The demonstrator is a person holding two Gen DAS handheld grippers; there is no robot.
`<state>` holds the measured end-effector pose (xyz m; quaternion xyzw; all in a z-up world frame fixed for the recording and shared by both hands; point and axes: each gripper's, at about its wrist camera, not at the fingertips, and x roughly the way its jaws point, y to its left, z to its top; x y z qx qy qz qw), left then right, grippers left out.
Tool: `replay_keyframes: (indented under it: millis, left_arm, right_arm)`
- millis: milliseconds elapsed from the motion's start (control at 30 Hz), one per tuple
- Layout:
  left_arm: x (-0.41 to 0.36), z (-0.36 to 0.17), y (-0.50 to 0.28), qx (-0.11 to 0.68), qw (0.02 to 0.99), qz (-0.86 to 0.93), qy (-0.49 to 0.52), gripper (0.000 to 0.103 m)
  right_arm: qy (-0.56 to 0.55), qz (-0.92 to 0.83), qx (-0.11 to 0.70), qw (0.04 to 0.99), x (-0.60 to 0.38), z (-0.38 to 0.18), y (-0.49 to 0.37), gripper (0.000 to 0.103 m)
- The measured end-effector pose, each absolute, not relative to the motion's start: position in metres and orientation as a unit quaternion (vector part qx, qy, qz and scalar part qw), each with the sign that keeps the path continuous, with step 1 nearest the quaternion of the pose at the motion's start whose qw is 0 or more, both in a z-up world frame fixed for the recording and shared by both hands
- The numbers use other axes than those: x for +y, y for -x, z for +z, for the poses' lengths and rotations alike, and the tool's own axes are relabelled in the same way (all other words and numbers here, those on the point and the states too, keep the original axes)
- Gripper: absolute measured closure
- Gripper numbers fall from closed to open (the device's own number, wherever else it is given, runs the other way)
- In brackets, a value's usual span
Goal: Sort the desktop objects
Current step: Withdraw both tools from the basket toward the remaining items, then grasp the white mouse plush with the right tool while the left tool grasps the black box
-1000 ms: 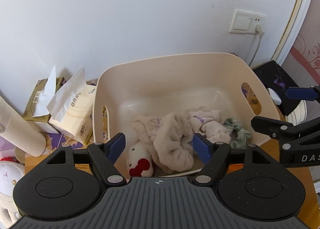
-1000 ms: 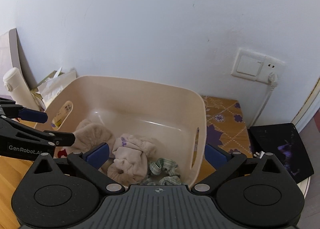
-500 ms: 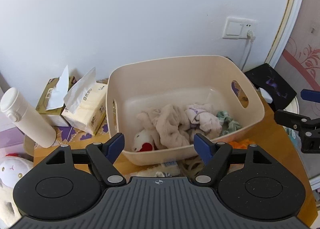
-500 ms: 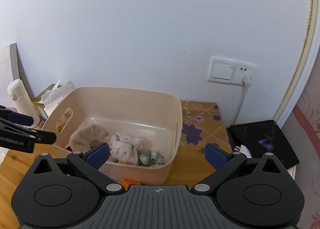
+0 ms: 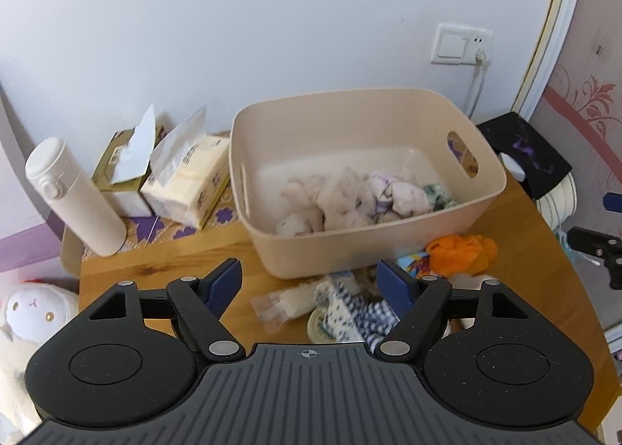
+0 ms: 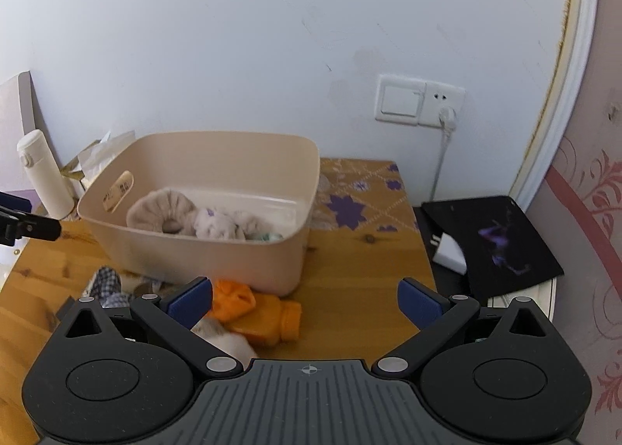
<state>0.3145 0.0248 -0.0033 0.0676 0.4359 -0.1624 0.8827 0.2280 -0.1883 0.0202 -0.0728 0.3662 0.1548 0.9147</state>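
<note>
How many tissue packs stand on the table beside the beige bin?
2. The gold tissue pack stands next to the white bottle; the yellow tissue pack stands against the beige bin.

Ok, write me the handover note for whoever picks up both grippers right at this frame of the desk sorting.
Left gripper: open, empty, above the clutter in front of the bin.
Right gripper: open, empty, over the table's front edge.
Beige bin: already holds a plush scrunchie, pale cloth items and a green checked piece.
Left on the table: orange cloth, orange bottle, blue checked cloth, a clear packet, a small round tin.
Thermos and tissue packs stand beside the bin.
</note>
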Motion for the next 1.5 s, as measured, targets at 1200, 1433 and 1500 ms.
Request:
replay_keyframes:
  millis: [1200, 1433, 1500]
  left_arm:
    - [0.068, -0.128, -0.307, 0.561, 0.817, -0.105, -0.077, 0.025]
    - [0.065, -0.141, -0.320, 0.572, 0.810, -0.103, -0.074, 0.025]
    - [0.065, -0.145, -0.322, 0.576, 0.808, -0.101, -0.073, 0.025]
  right_arm:
    - [0.092, 0.207, 0.457, 0.860, -0.162, -0.062, -0.204, 0.000]
    - [0.103, 0.220, 0.468, 0.850, -0.143, -0.077, -0.215, 0.000]
    - [0.105, 0.221, 0.472, 0.847, -0.140, -0.082, -0.218, 0.000]
